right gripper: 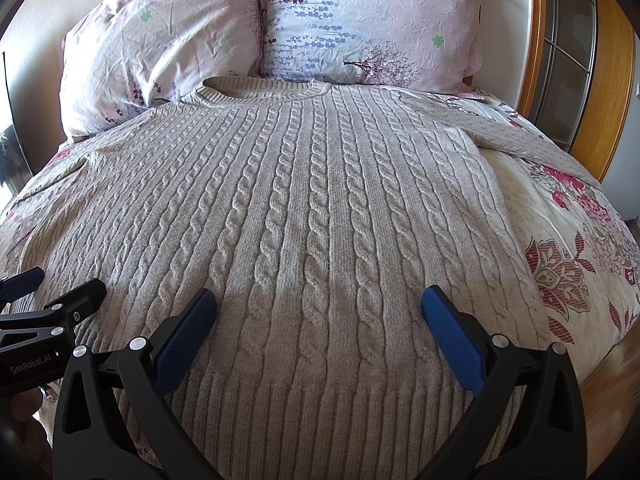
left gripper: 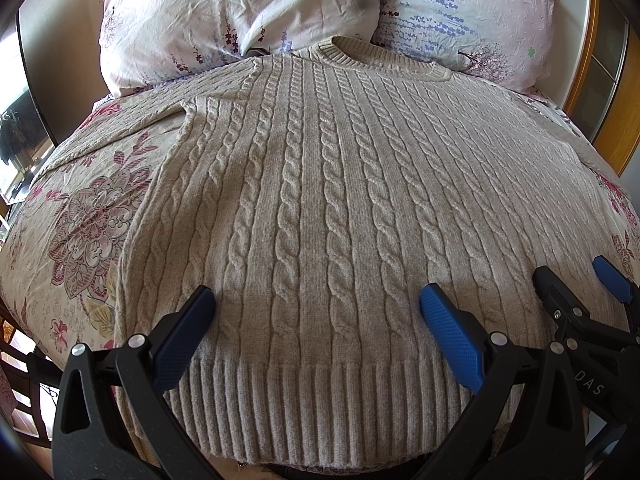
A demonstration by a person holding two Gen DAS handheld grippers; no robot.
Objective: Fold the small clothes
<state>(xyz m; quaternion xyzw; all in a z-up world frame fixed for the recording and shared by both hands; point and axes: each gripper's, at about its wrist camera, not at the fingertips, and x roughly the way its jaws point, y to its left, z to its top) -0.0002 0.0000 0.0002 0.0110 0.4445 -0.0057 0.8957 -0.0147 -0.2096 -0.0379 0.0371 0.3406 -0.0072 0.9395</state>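
Note:
A beige cable-knit sweater [left gripper: 340,200] lies flat on the bed, collar toward the pillows and ribbed hem toward me; it also fills the right wrist view [right gripper: 300,220]. Its sleeves spread out to the left [left gripper: 120,120] and to the right [right gripper: 540,140]. My left gripper [left gripper: 318,298] is open and empty, just above the hem on the sweater's left half. My right gripper [right gripper: 320,298] is open and empty above the hem on the right half. The right gripper also shows at the right edge of the left wrist view [left gripper: 576,276], and the left gripper at the left edge of the right wrist view [right gripper: 60,280].
The bed has a floral cover [left gripper: 80,220]. Two pink floral pillows [right gripper: 160,48] [right gripper: 368,20] lean at the head. A wooden door frame with glass [right gripper: 568,40] stands to the right. A wooden floor [right gripper: 608,380] shows beyond the bed's right edge.

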